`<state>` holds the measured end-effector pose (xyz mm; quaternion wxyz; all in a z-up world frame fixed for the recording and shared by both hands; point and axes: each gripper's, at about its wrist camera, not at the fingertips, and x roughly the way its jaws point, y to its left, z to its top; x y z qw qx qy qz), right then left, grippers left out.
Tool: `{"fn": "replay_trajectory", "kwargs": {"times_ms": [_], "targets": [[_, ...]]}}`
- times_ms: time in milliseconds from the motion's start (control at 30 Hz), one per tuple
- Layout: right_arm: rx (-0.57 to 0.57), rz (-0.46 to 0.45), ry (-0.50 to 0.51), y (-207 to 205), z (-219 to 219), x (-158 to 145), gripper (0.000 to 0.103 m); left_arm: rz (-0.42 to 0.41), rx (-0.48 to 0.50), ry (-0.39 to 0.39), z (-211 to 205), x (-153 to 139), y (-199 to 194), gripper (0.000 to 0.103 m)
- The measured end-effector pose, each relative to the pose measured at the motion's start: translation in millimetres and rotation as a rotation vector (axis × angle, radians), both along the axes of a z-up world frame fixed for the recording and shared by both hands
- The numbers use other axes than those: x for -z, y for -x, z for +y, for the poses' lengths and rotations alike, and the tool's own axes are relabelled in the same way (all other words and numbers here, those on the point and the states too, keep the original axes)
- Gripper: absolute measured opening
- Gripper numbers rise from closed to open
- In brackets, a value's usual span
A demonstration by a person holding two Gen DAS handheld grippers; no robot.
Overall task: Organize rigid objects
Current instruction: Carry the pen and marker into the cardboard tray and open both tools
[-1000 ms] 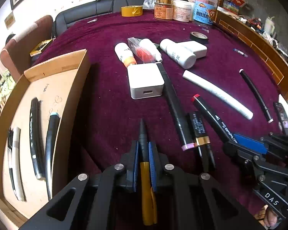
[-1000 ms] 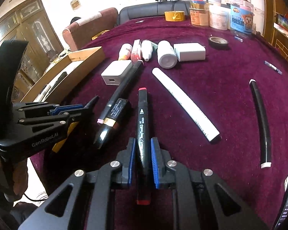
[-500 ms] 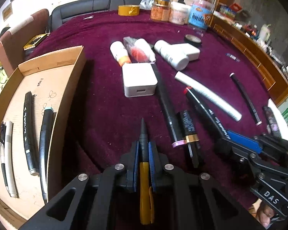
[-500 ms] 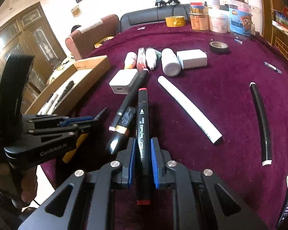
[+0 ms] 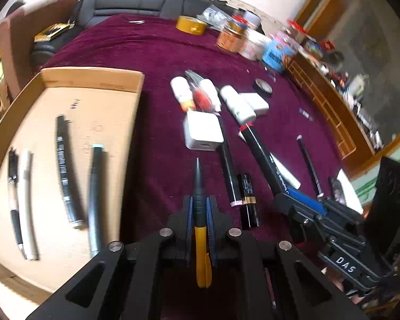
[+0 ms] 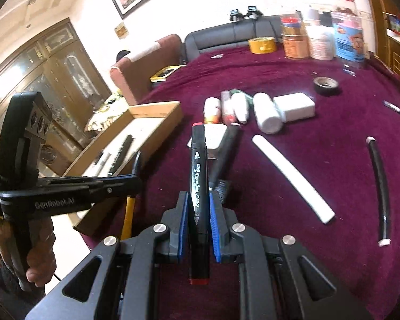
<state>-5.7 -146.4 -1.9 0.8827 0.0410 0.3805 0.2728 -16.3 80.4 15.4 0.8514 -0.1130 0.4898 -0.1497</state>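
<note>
Blur softens jars (image 5: 253,42); yellow pen (image 5: 201,240) tail hidden between pads.

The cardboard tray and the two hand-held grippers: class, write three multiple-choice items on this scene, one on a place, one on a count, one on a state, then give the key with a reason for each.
1. Where does the cardboard tray lie relative to the white square charger, in the left wrist view?
A. to its left
B. to its right
C. on top of it

2. How many pens lie in the tray?
A. one
B. four
C. seven

3. What does the right hand-held gripper hold?
A. nothing
B. a roll of yellow tape
C. a black marker with red ends

Key: 1 A, the tray fills the left side and the charger sits on the purple cloth to its right. 2 B, four long pens lie side by side on its floor. 3 C, the blue pads press on the black marker.
</note>
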Motion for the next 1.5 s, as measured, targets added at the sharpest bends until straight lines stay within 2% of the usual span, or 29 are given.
{"fn": "replay_trajectory", "kwargs": {"times_ms": [167, 300, 433, 633, 767, 900, 967, 1033, 1133, 1333, 1500], "targets": [[-0.062, 0.016, -0.04, -6.6, 25.0, -4.6, 0.015, -0.018, -0.076, -0.007, 35.3, -16.2, 4.6, 0.009], [-0.122, 0.031, -0.053, -11.1, 51.5, -5.0, 0.015, 0.004, -0.142, 0.037, 74.0, -22.6, 4.4, 0.01], [-0.172, 0.043, -0.063, -17.5, 79.5, -7.4, 0.015, 0.041, -0.172, 0.127, 106.4, -21.3, 1.6, 0.01], [-0.231, 0.037, -0.055, -33.6, 121.3, -13.2, 0.015, 0.107, -0.15, 0.305, 135.0, -16.8, 0.5, 0.009], [-0.254, 0.043, -0.045, -39.8, 139.2, -10.7, 0.015, 0.097, -0.131, 0.339, 138.5, -23.4, 7.6, 0.009], [-0.251, 0.042, 0.0, -46.7, 154.9, -5.6, 0.015, 0.081, -0.169, 0.31, 152.9, -27.8, 11.0, 0.009], [-0.248, 0.044, 0.031, -50.1, 164.5, -1.7, 0.015, 0.068, -0.209, 0.268, 162.6, -26.7, 8.1, 0.009], [-0.241, 0.042, 0.063, -51.4, 172.3, 2.4, 0.015, 0.078, -0.24, 0.201, 165.8, -18.1, -0.5, 0.009], [-0.228, 0.054, 0.106, -56.4, 181.7, 9.7, 0.015, 0.119, -0.237, 0.168, 162.3, -0.6, -12.4, 0.009], [-0.183, 0.067, 0.156, -69.7, 192.0, 15.9, 0.015, 0.094, -0.261, -0.023, 145.6, 17.8, -29.3, 0.009], [-0.162, 0.071, 0.195, -75.2, 197.5, 22.4, 0.015, 0.065, -0.251, -0.127, 127.9, 24.5, -35.6, 0.009]]}}
